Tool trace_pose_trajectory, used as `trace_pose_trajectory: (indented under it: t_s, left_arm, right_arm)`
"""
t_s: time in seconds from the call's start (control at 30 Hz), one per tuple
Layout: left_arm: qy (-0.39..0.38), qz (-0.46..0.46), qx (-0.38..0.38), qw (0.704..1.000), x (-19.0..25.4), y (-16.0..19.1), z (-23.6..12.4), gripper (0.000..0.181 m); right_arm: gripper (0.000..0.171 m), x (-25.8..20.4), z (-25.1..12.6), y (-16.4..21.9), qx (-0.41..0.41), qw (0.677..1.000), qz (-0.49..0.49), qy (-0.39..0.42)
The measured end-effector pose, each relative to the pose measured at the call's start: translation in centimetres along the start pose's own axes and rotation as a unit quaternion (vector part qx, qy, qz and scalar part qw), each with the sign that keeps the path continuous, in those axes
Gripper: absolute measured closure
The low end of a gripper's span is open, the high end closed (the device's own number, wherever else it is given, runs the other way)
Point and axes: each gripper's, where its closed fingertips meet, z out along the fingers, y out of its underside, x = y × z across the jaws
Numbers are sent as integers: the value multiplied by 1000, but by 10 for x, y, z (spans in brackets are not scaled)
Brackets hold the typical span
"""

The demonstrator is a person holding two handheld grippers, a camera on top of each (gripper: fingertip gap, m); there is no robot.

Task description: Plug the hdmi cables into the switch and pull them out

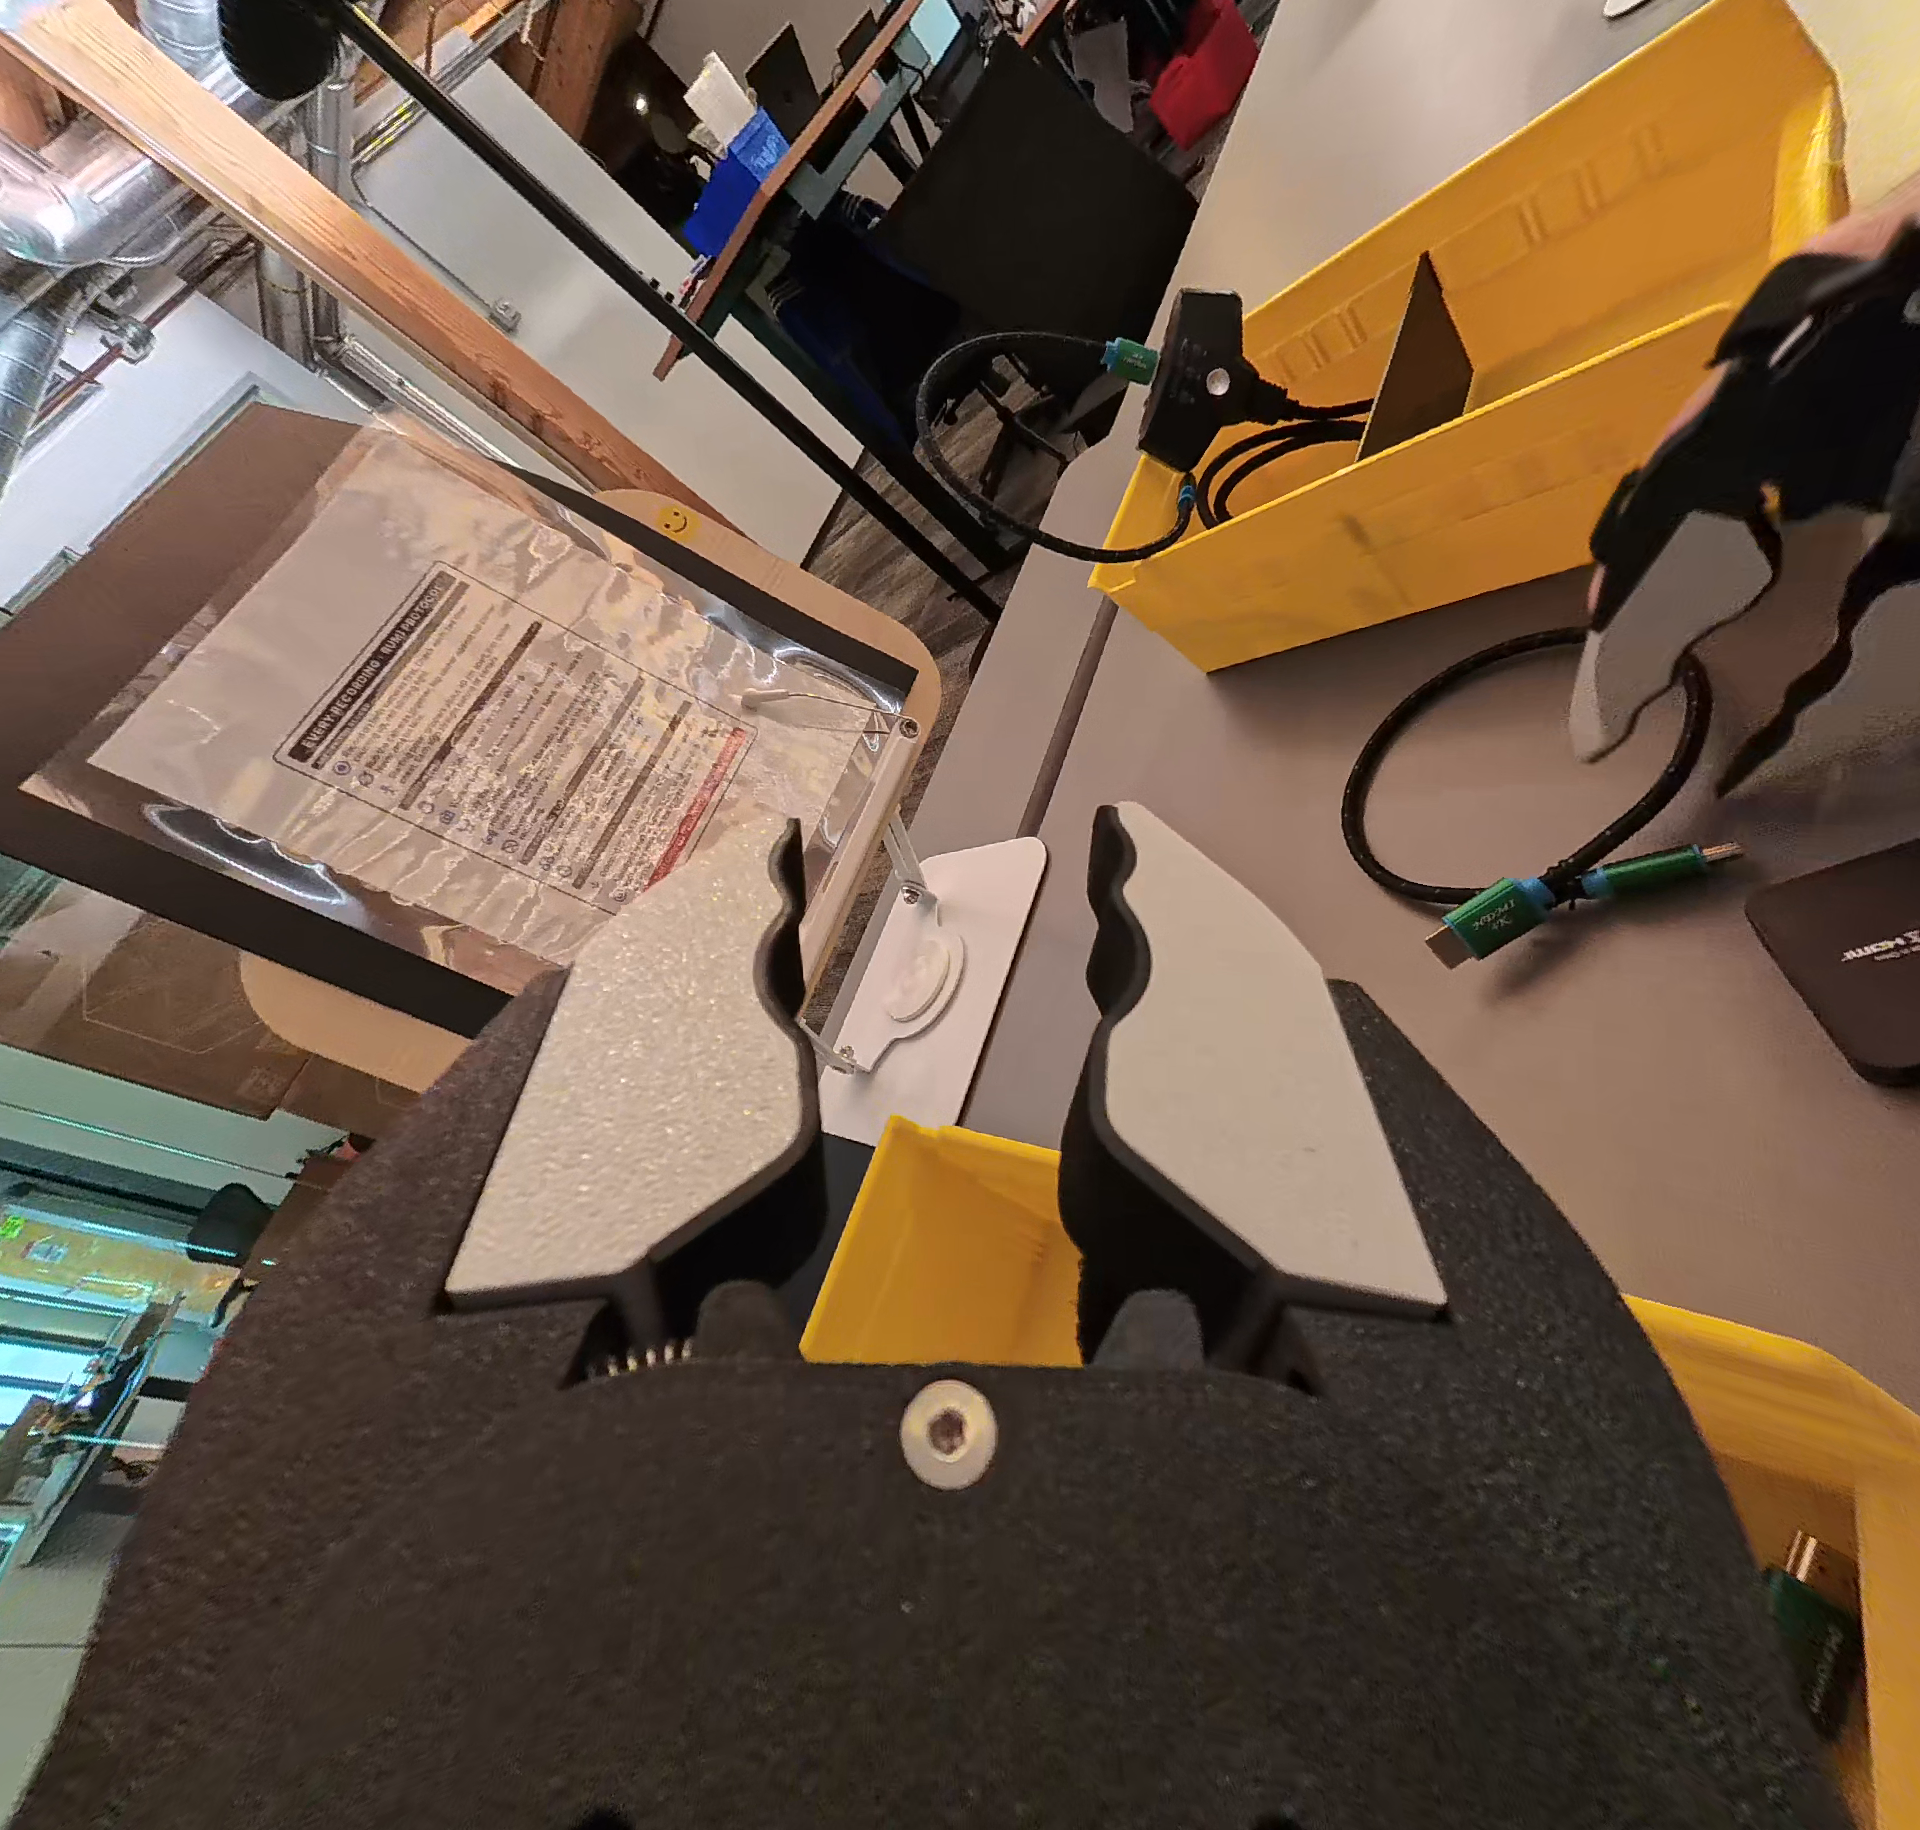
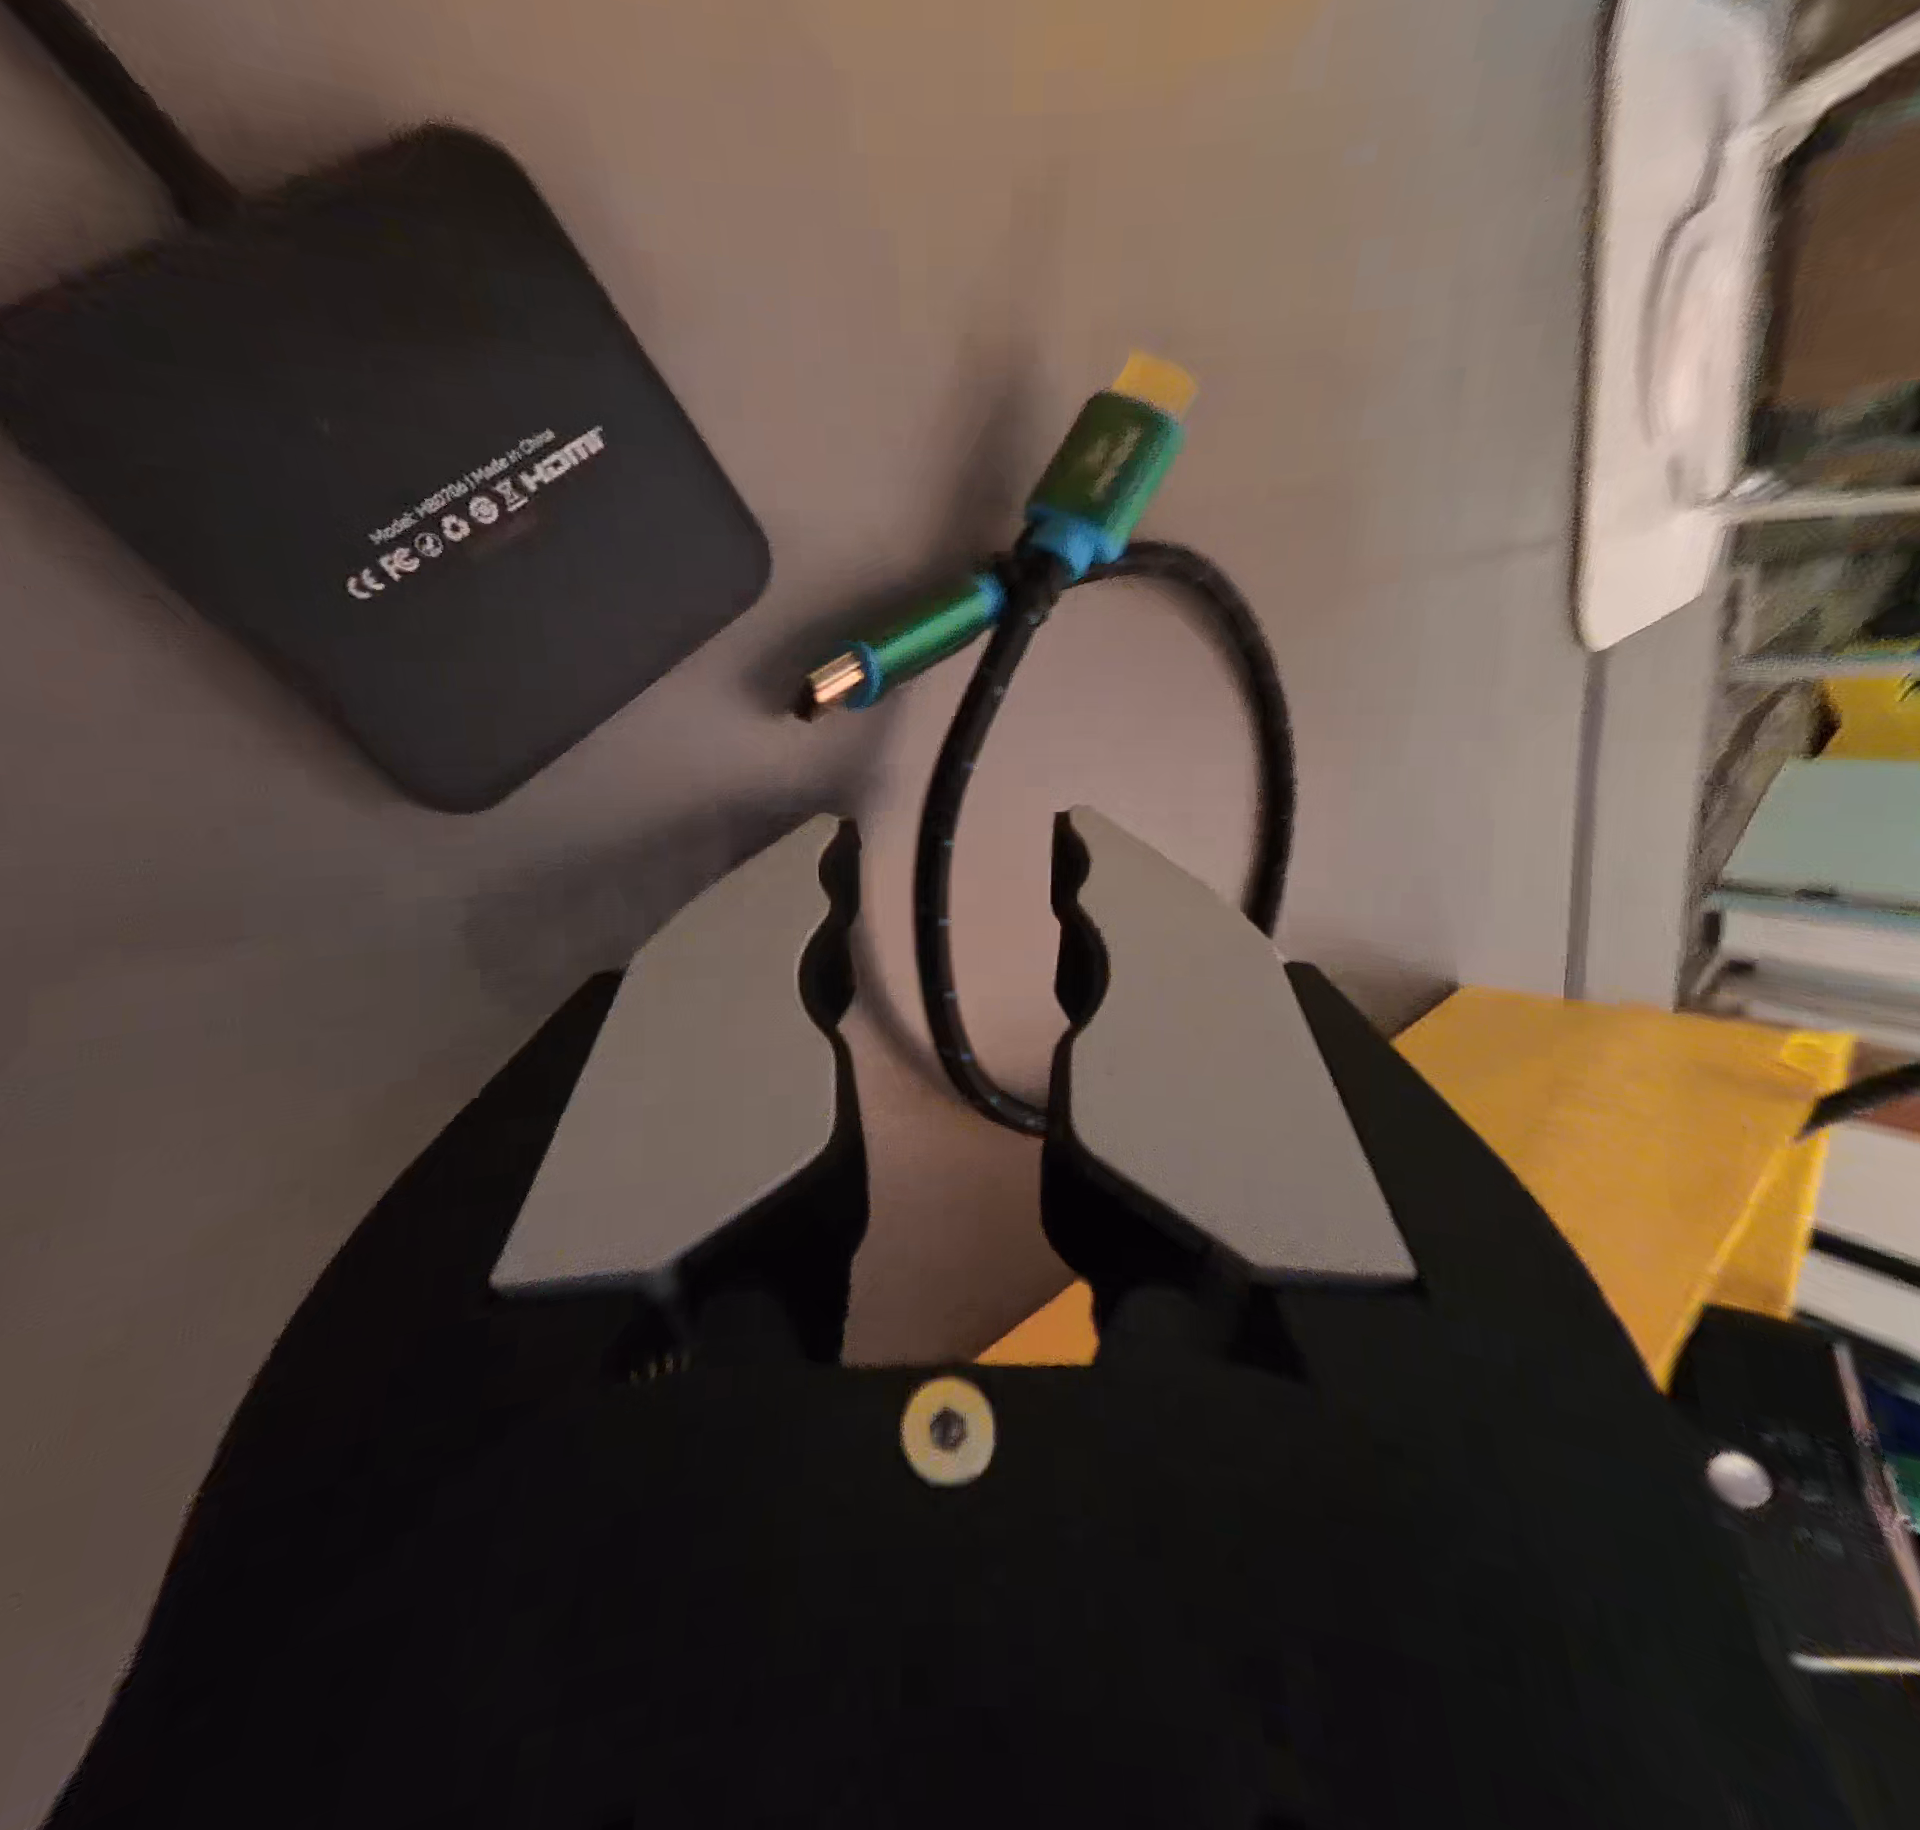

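Note:
A short black braided HDMI cable with green plugs lies looped on the grey table. It also shows in the left wrist view. A flat black switch lies to its left, underside up; its corner shows in the left wrist view. My right gripper is open and empty, just above the cable loop; it shows from the side in the left wrist view. My left gripper is open and empty, held off the table's left edge. A second switch with a plugged cable hangs on the yellow bin.
A large yellow bin with a divider stands at the back of the table. Another yellow bin lies under my left gripper. A sign holder with a white base stands at the table edge. Desks and a seated person are in the background.

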Motion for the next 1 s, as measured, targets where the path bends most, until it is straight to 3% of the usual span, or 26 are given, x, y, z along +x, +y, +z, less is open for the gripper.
trace_pose_trajectory:
  t_s: [0.07,0.17,0.37,0.5,0.63,0.8,1.0]
  left_arm:
    - [2,4,-2,1000,2,0,1,129]
    - [16,18,-12,1000,10,1,4,130]
    - [137,58,-56,987,70,13,28,134]
    - [191,93,-69,975,109,15,45,138]
    - [222,75,-32,972,126,-1,47,144]
    - [254,48,6,966,134,-16,40,154]
    - [278,58,-9,959,144,-13,40,160]
  right_arm:
    - [161,-1,7,2,-29,999,15,4]
    - [163,1,0,-12,25,997,56,-36]
    - [163,41,-68,-50,184,962,164,-116]
    - [163,53,-105,-61,238,957,125,-112]
    - [163,52,-125,-63,252,963,56,-82]
    - [163,45,-136,-65,250,966,-1,-64]
    - [163,42,-136,-63,236,969,-36,-62]
